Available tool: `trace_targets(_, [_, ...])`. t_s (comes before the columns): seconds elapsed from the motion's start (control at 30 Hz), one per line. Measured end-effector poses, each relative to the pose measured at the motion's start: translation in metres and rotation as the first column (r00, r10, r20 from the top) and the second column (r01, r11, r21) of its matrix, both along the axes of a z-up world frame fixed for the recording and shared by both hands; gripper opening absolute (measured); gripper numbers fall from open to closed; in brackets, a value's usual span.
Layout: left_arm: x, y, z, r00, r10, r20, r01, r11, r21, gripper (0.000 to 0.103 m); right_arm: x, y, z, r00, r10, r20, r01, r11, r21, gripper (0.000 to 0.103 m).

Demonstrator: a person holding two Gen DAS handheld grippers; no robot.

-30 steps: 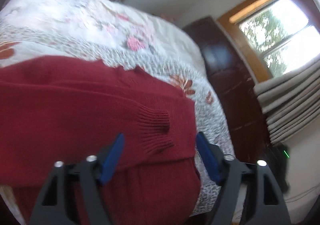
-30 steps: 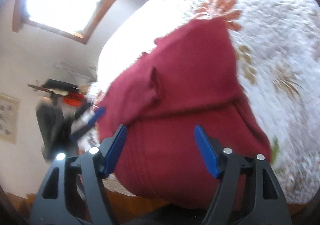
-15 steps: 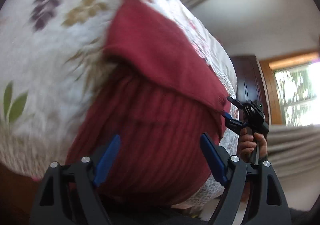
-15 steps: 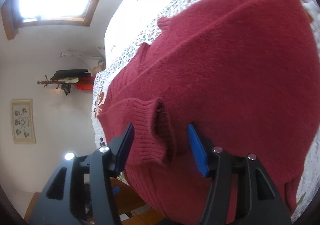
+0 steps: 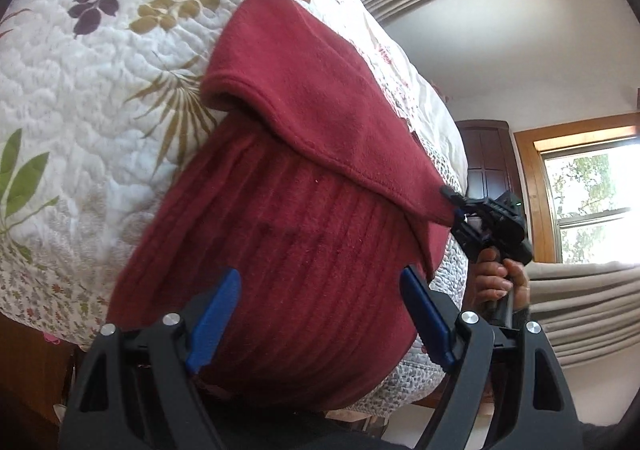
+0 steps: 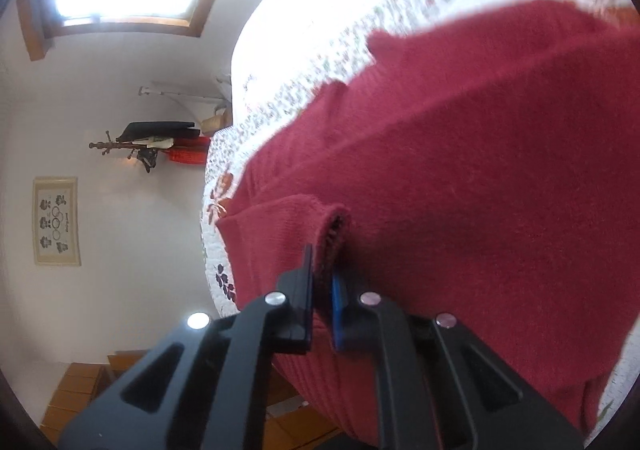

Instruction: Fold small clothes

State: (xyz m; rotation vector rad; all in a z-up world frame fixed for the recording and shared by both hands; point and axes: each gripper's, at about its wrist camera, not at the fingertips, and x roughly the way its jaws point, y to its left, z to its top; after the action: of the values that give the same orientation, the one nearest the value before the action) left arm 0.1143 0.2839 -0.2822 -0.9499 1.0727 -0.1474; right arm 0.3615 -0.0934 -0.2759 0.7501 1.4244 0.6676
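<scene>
Between the closed fingers of the right hand-held gripper (image 6: 322, 282) sits the ribbed cuff (image 6: 304, 218) of a red sweater (image 5: 304, 250), pinched tight. Its sleeve lies folded across the sweater's body on a flowered quilt (image 5: 80, 90) covering the bed. Left hand-held gripper (image 5: 320, 314) hangs wide apart over the ribbed hem, holding nothing.

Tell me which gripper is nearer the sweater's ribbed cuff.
Right. The right gripper is shut on the ribbed cuff; the left gripper hangs open over the sweater's ribbed hem, apart from it.
</scene>
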Motion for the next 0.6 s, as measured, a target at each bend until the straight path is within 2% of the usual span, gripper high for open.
trace_targets(0.1, [0.010,-0.005,-0.003,1.000,-0.014,-0.008,0.014,1.000,0.001,0.082,-0.003,-0.018,0.039,0.995,-0.030,0.099,0.030,1.000,0.009,0.006])
trace_targets(0.17, [0.019,-0.010,-0.002,1.000,-0.021,-0.002,0.021,1.000,-0.002,0.082,-0.012,-0.046,0.064,0.981,-0.094,0.172,0.090,0.995,0.033,0.006])
trace_targets(0.2, [0.022,-0.011,0.000,1.000,-0.024,0.004,0.024,1.000,-0.004,0.082,-0.016,-0.058,0.067,0.975,-0.124,0.183,0.118,0.992,0.043,0.006])
trace_targets(0.3, [0.031,-0.013,0.003,1.000,-0.028,0.014,0.028,1.000,-0.007,0.082,-0.033,-0.101,0.052,0.962,-0.204,0.181,0.214,0.976,-0.032,0.006])
trace_targets(0.4, [0.037,-0.014,-0.001,0.999,-0.034,0.004,0.034,0.999,-0.017,0.082,-0.042,-0.133,0.012,0.965,-0.247,0.087,0.254,0.964,-0.083,0.006])
trace_targets(0.5, [0.042,-0.018,-0.005,0.999,-0.049,-0.009,0.049,0.999,-0.018,0.082,-0.041,-0.135,0.001,0.970,-0.232,0.070,0.238,0.966,-0.101,0.006])
trace_targets(0.6, [0.041,-0.017,-0.008,0.998,-0.059,-0.012,0.059,0.998,-0.023,0.082,-0.034,-0.128,0.008,0.973,-0.213,0.093,0.223,0.967,-0.121,0.006])
